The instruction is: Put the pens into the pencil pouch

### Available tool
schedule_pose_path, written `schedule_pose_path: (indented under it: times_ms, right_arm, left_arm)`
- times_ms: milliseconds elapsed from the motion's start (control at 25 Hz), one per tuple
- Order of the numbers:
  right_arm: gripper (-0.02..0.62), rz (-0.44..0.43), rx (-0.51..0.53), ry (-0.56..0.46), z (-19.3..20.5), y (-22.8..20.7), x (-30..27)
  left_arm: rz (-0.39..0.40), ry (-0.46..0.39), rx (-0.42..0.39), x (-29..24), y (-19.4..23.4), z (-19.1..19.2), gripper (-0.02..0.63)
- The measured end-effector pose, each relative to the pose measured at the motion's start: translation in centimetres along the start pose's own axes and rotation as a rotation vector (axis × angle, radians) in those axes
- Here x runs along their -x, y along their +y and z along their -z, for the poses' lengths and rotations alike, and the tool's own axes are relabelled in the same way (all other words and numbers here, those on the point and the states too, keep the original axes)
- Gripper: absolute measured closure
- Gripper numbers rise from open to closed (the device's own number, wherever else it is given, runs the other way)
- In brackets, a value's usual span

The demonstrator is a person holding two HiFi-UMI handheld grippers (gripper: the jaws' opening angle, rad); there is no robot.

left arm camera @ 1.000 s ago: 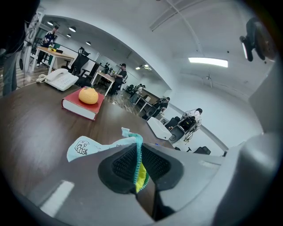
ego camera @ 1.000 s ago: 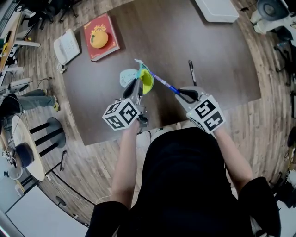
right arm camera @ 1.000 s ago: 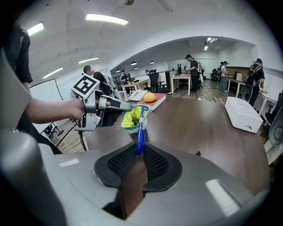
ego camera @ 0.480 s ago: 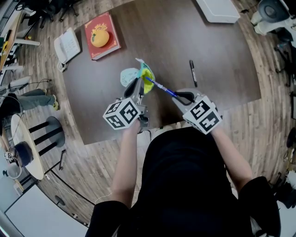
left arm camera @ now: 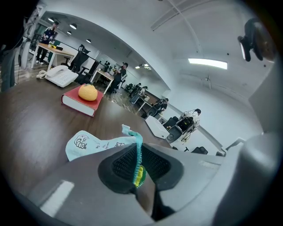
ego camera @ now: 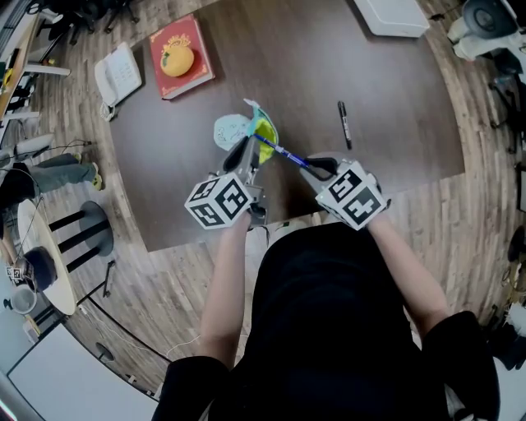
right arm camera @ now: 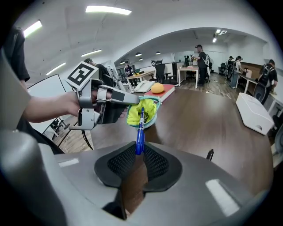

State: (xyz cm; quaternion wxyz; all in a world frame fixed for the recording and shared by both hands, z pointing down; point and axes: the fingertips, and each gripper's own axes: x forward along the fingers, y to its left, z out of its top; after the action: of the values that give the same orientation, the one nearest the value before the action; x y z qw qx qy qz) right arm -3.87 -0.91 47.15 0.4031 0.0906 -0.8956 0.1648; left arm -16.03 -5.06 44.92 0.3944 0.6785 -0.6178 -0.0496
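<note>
The pencil pouch point(ego camera: 253, 131) is pale blue with a teal zip and a yellow lining, and it lies open-mouthed on the brown table point(ego camera: 378, 90). My left gripper point(ego camera: 242, 156) is shut on the pouch's zip edge point(left arm camera: 137, 154) and holds the mouth up. My right gripper point(ego camera: 319, 166) is shut on a blue pen point(ego camera: 283, 151). The pen point(right arm camera: 140, 132) points at the pouch point(right arm camera: 142, 112), and its tip sits at the yellow opening. A second, black pen point(ego camera: 343, 123) lies on the table to the right.
A red book with an orange fruit on it point(ego camera: 179, 59) lies at the table's far left, and a white telephone point(ego camera: 119, 76) rests beyond the table edge. A white box point(ego camera: 391, 15) sits at the far edge. The person's body fills the near side.
My right gripper has moved left and a little forward, carrying the blue pen's tip up to the pouch's mouth. The left gripper and pouch have stayed still.
</note>
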Motion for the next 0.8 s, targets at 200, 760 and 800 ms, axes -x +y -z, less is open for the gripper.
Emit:
schedule_pose_path:
  times_ms: [200,760,800]
  right_arm:
    - [0.531,-0.014,-0.004,0.043,-0.3,0.4,-1.0]
    - [0.531,-0.018,-0.005,0.037,-2.9,0.6,-2.8]
    - [0.531,-0.017,-0.004,0.038,-3.1,0.6,-3.0]
  left_arm:
    - [0.004,0.008,-0.002,0.1,0.1,0.3,0.577]
    - [0.016,0.024,0.001,0.5,0.0,0.9,0.577]
    - [0.017,0.026,0.000,0.5,0.0,0.9,0.577]
